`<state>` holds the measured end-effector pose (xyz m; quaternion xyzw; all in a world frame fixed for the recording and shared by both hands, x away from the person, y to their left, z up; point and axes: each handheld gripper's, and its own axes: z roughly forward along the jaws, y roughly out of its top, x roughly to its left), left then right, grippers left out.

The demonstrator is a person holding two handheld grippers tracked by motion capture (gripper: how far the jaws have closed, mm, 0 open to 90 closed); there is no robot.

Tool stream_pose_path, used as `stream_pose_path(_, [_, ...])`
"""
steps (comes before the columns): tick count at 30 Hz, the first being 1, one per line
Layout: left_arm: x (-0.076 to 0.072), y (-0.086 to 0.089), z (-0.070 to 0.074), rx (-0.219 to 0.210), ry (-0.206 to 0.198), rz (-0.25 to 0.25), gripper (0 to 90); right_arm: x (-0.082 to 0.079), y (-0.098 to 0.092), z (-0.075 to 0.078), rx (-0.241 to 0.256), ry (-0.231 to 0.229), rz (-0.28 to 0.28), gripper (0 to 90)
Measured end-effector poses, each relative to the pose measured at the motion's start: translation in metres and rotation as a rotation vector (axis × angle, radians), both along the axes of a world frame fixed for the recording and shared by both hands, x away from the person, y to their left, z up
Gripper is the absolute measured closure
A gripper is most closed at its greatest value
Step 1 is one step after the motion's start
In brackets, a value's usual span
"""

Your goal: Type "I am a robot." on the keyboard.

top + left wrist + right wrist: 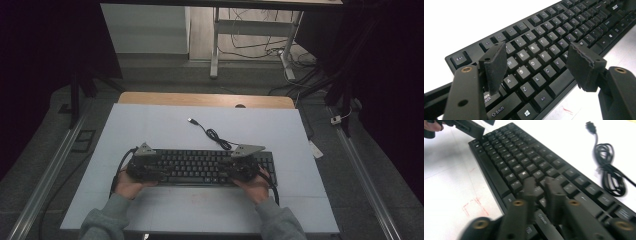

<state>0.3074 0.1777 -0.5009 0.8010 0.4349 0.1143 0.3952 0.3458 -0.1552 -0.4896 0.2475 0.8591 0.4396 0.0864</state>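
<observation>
Left tongs (536,65) spread over keyboard (200,166) (letter keys); right tongs (542,188) nearly pressed together over right keys, on bench (165,125).

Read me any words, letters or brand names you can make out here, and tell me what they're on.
"Esc", "Shift", "Alt" and letters such as "A", "S", "Z", "X": keys of the keyboard.
"acer": the keyboard's far corner.
Function and far keys: too small.
Right gripper view: key labels blurred.

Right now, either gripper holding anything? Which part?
Nothing held. Left gripper hangs open over the keyboard; right gripper is nearly closed above its keys, gripping nothing.
</observation>
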Motion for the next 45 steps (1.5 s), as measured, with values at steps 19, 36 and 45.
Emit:
stream_pose_path(19, [0.0,-0.001,-0.003,0.012,0.006,0.0,32.4,0.003,0.037,-0.019,-0.107,0.035,0.051,89.6])
stream_pose_path(36, [0.0,-0.002,-0.004,0.016,0.01,-0.005,32.3,0.001,0.039,-0.02,-0.124,0.002,0.059,89.8])
stream_pose_path(45, [-0.001,-0.001,-0.002,0.01,0.003,-0.001,32.4,0.001,0.008,-0.01,-0.049,-0.025,-0.025,77.8])
